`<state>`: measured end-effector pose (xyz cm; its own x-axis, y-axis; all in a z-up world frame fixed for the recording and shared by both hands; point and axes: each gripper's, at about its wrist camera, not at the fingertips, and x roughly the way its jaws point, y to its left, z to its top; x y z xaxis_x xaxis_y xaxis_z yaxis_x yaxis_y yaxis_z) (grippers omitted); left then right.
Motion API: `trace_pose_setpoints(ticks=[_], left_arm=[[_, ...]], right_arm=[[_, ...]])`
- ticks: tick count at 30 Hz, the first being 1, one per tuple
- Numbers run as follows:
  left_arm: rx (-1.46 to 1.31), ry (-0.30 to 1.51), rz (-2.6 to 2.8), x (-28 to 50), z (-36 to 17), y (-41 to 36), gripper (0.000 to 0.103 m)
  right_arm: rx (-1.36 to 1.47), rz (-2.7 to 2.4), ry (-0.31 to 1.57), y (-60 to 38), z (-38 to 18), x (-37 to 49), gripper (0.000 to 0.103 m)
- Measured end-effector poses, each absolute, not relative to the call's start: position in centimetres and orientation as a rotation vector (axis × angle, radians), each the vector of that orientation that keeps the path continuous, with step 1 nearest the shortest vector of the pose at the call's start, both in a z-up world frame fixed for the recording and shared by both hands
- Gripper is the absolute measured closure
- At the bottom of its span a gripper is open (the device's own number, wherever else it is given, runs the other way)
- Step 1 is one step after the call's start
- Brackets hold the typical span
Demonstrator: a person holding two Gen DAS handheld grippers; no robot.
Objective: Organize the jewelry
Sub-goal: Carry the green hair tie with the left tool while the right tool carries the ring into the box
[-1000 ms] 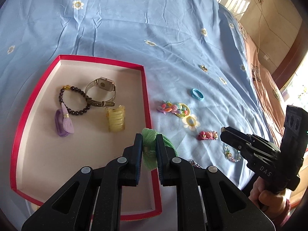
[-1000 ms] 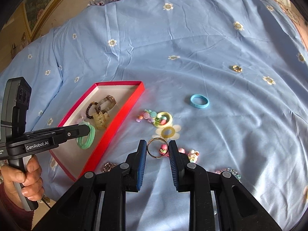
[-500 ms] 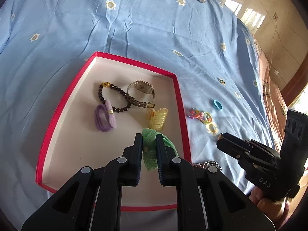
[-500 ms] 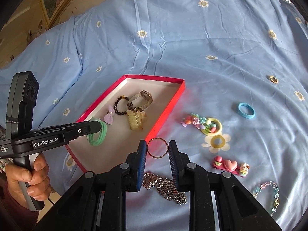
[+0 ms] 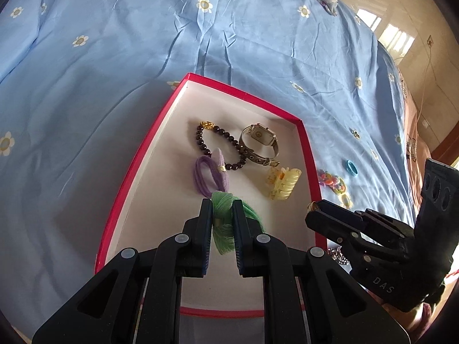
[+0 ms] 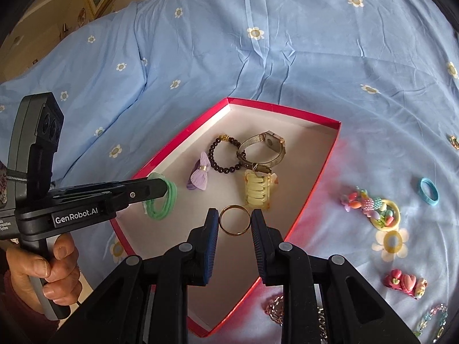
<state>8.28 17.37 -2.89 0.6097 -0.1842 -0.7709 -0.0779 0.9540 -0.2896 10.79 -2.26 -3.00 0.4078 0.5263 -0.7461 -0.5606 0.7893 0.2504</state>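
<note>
A rumpled blue daisy-print bedsheet (image 6: 258, 66) spreads beyond the left gripper (image 5: 222, 215) clamping a green hair tie (image 5: 223, 223) and the right gripper (image 6: 234, 223) pinching a gold ring (image 6: 234, 224), wooden flooring (image 5: 416, 28) far right.

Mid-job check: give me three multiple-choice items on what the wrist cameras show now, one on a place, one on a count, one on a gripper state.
1. Where does the blue ring lie?
A. in the red box
B. on the bedsheet right of the box
C. in a gripper

2. How many pieces rest on the red box floor?
A. two
B. four
C. six

3. What does the right gripper hold?
A. gold ring
B. green hair tie
C. nothing

Answers: 1 B, it lies on cloth outside the rim. 2 B, bead bracelet, watch, purple bow tie, yellow claw clip. 3 A, the ring sits between its fingers.
</note>
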Motion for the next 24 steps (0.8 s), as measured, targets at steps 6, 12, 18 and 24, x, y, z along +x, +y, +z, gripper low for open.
trace_pose_setpoints(ticks=[6,12,18,24], left_arm=[[-0.314,0.931,-0.034,9.0,-3.8,18.6,0.091],[-0.306,0.968,-0.014,9.9,-5.2,19.2,0.091],[-0.295,0.987,-0.007,10.2,-6.0,19.0,0.091],[-0.286,0.988,-0.003,10.3,-5.9,18.9,0.089]], right_arm=[[-0.056,0.681,0.966,-1.3,-4.7,11.9,0.080],[-0.073,0.670,1.000,-0.8,-5.8,12.7,0.080],[-0.129,0.674,1.011,0.3,-6.1,12.8,0.079],[-0.159,0.681,1.029,0.9,-6.5,12.7,0.079]])
